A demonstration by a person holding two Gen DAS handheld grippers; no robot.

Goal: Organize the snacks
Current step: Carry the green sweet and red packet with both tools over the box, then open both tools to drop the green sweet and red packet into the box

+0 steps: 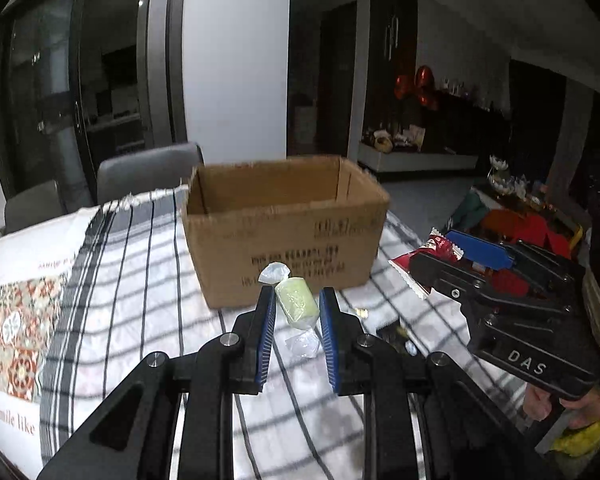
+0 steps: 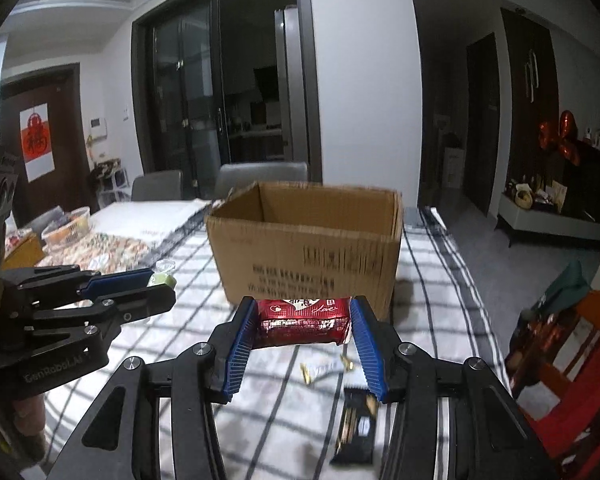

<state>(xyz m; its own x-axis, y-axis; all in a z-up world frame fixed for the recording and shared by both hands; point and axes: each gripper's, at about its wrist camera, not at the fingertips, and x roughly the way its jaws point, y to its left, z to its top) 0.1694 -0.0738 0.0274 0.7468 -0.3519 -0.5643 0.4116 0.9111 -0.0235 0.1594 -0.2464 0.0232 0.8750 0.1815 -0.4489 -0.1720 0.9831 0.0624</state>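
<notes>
A green candy (image 1: 297, 306) is pinched in the left gripper (image 1: 297, 312); a red snack pack (image 2: 302, 321) is clamped in the right gripper (image 2: 303, 322). Both hover before an open cardboard box (image 2: 306, 246) on a checked tablecloth (image 1: 140, 300), with grey chairs (image 2: 260, 178) and dark glass doors (image 2: 204, 100) beyond.

We see a pale green candy (image 1: 297, 305) in a clear twisted wrapper, tilted, pinched between the left gripper (image 1: 297, 312) fingers at centre frame. A glossy red snack packet (image 2: 303, 322) with white lettering lies level, clamped between the right gripper (image 2: 303, 320) fingers. Behind both, mid-frame, stands an open brown cardboard box (image 2: 306, 254), printed with dark text. A dark wrapped bar (image 2: 356, 428) and a small gold-ended sweet (image 2: 326, 368) lie on the checked cloth, lower centre of the right view.
</notes>
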